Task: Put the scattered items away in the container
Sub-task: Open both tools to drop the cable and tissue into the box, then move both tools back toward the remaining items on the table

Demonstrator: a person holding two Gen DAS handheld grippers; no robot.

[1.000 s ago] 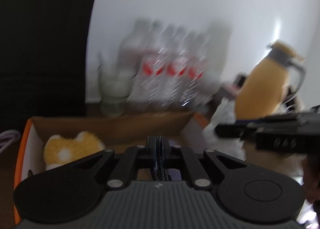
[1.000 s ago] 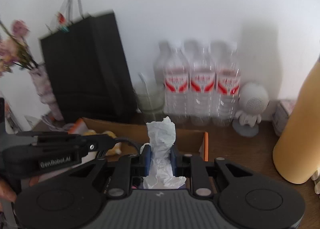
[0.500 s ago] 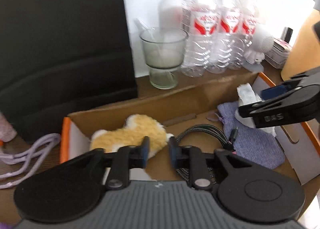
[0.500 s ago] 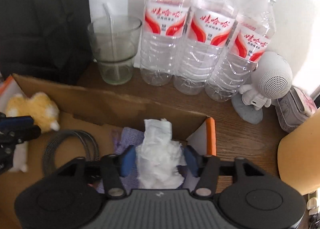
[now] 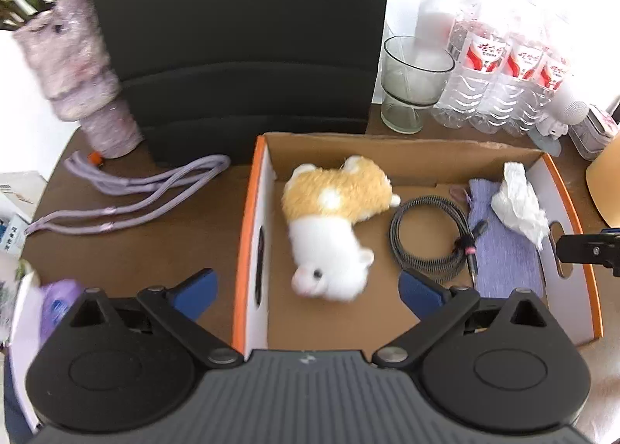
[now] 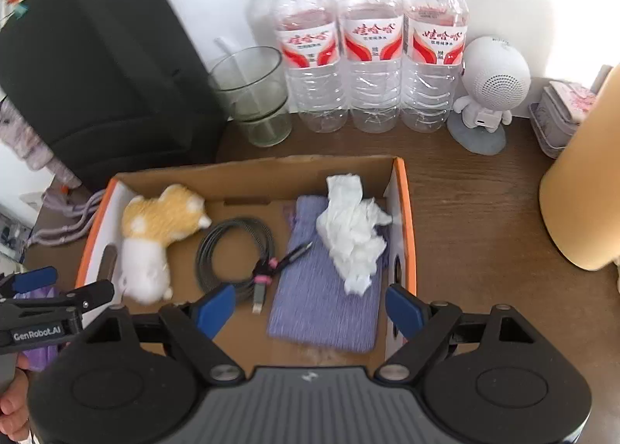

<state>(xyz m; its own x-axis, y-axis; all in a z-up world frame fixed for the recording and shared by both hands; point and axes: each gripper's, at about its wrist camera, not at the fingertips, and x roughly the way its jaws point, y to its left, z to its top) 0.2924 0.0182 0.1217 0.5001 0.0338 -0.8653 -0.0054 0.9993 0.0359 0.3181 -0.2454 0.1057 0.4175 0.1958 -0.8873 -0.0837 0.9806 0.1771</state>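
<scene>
- Lying on the brown tabletop (image 5: 162, 242) at the far left, a lilac cord (image 5: 128, 196) trails loose, just outside the cardboard box (image 5: 252, 219), with a mottled pink vase (image 5: 73, 68) behind it and a black bag (image 5: 236, 37) standing against the wall.
- The left gripper (image 5: 306, 289) hangs over the left end of the box, its blue-padded jaws spread wide after just opening; nothing is pinched between them. One finger sits outside the orange-edged wall, the other over the box floor.
- Below that gap, inside the box, rests a plush toy (image 5: 333, 219), yellow on the back and white at the head, lying on its side and slightly blurred.
- Right of the toy, a coiled braided cable (image 6: 236, 250) lies flat on the box floor, its plug end reaching onto a purple cloth (image 6: 321, 289).
- A crumpled white tissue (image 6: 352, 227) lies on the cloth's far end, close to the box's right wall.
- The right gripper (image 6: 310, 308) hovers above the cloth, jaws parted wide and just opened, clear of the tissue and holding nothing.
- Behind the box stand a clear glass (image 6: 252, 95), three water bottles (image 6: 368, 56) and a small white robot-shaped speaker (image 6: 488, 83).
- A tall yellow jug (image 6: 585, 188) fills the right edge.
</scene>
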